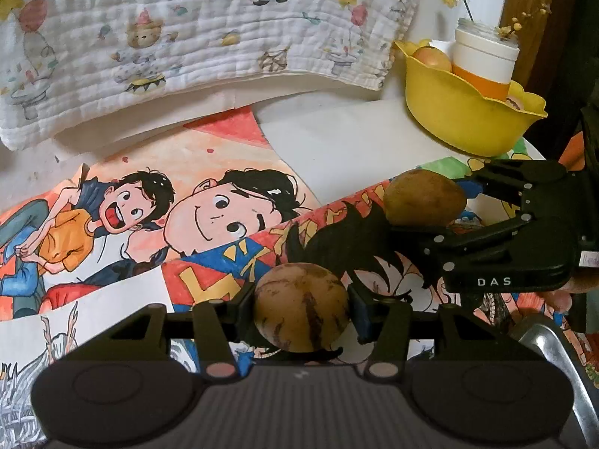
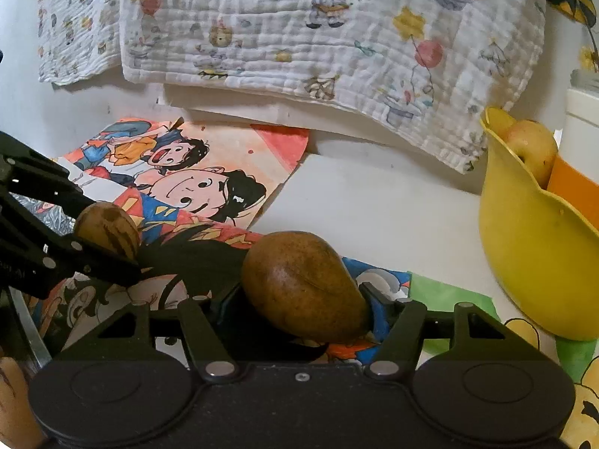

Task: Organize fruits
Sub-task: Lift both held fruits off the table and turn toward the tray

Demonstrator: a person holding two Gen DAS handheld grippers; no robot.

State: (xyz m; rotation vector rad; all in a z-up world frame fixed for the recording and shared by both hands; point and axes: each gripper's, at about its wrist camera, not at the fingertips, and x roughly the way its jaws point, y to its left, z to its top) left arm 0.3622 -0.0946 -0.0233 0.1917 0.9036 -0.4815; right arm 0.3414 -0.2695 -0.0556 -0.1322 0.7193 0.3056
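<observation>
Fruit in both hands right now: left gripper (image 1: 301,312) is clamped on a striped round fruit (image 1: 301,307), right gripper (image 2: 299,299) squeezes a brown pear (image 2: 303,286). Both sit over the cartoon drawings (image 1: 209,209). Yellow bowl (image 1: 468,119) holds an apple (image 1: 432,58) and a jar (image 1: 483,60).

Two brown fruits (image 1: 301,307) (image 2: 305,286); one apple (image 2: 533,149); one yellow bowl (image 1: 464,116); two tongs (image 1: 299,308) (image 2: 303,299)
</observation>
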